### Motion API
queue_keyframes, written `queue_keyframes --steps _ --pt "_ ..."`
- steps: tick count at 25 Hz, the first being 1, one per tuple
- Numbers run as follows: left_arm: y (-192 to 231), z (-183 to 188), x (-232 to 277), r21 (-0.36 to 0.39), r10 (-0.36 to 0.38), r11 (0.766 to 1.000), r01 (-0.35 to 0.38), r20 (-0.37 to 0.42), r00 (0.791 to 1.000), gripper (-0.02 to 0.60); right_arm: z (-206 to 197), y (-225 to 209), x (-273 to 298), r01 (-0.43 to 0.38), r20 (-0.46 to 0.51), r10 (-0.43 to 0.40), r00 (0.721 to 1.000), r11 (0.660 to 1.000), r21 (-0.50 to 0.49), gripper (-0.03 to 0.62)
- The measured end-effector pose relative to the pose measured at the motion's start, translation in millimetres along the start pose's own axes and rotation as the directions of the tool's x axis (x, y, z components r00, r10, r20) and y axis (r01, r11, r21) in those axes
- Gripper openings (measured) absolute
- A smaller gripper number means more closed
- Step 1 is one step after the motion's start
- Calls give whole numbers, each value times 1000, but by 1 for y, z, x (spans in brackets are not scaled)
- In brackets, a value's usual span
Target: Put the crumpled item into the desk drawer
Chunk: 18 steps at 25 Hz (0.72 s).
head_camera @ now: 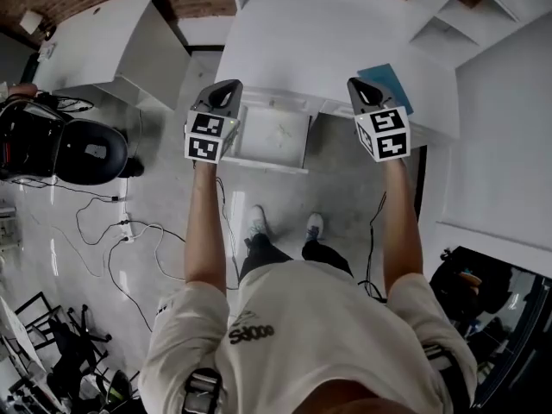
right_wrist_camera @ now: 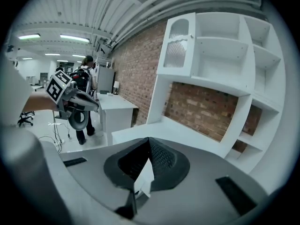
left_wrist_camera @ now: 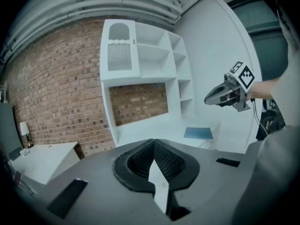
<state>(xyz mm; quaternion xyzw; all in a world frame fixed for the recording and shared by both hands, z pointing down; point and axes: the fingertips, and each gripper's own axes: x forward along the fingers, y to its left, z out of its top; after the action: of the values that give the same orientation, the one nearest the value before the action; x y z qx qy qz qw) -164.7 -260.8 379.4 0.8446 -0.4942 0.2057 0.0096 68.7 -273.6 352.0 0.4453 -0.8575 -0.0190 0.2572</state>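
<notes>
Left gripper point(left_wrist_camera: 152, 144): fingers point(left_wrist_camera: 138, 161) clenched, empty.
Right gripper point(right_wrist_camera: 149, 143): fingers clenched, empty.
Crumpled item: cannot spot it; no fingers hold it.
Drawer point(head_camera: 261, 164): open, below and between both fingers, closer to the left ones.

White all across the front: white desk point(head_camera: 328, 24), white drawer point(head_camera: 274, 138), white shelf unit point(left_wrist_camera: 154, 55), one blue pad point(head_camera: 385, 83) as the only bright patch, and a red-brown brick wall point(left_wrist_camera: 51, 88) with pale mortar lines behind. The left gripper point(head_camera: 229, 88) and right gripper point(head_camera: 359, 86) show dark grey shells, black pads point(left_wrist_camera: 171, 162) with a fine ribbed pattern, and cubes covered in black-and-white square markers. Down below there's a mottled grey floor point(head_camera: 345, 184), black cables point(head_camera: 129, 231) snaking over it, white sneakers point(head_camera: 256, 222) and a cream T-shirt point(head_camera: 328, 335) with dark print.
</notes>
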Motion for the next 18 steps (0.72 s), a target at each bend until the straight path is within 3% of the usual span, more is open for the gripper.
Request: queue_keyframes --steps 8,18 --pt "-20 95 -61 102 2 995 -17 144 990 18 79 2 -54 33 146 -20 989 995 -92 -2" --pt "-36 141 -101 147 -7 989 -28 237 972 18 119 22 -101 49 234 -16 972 990 -134 -2"
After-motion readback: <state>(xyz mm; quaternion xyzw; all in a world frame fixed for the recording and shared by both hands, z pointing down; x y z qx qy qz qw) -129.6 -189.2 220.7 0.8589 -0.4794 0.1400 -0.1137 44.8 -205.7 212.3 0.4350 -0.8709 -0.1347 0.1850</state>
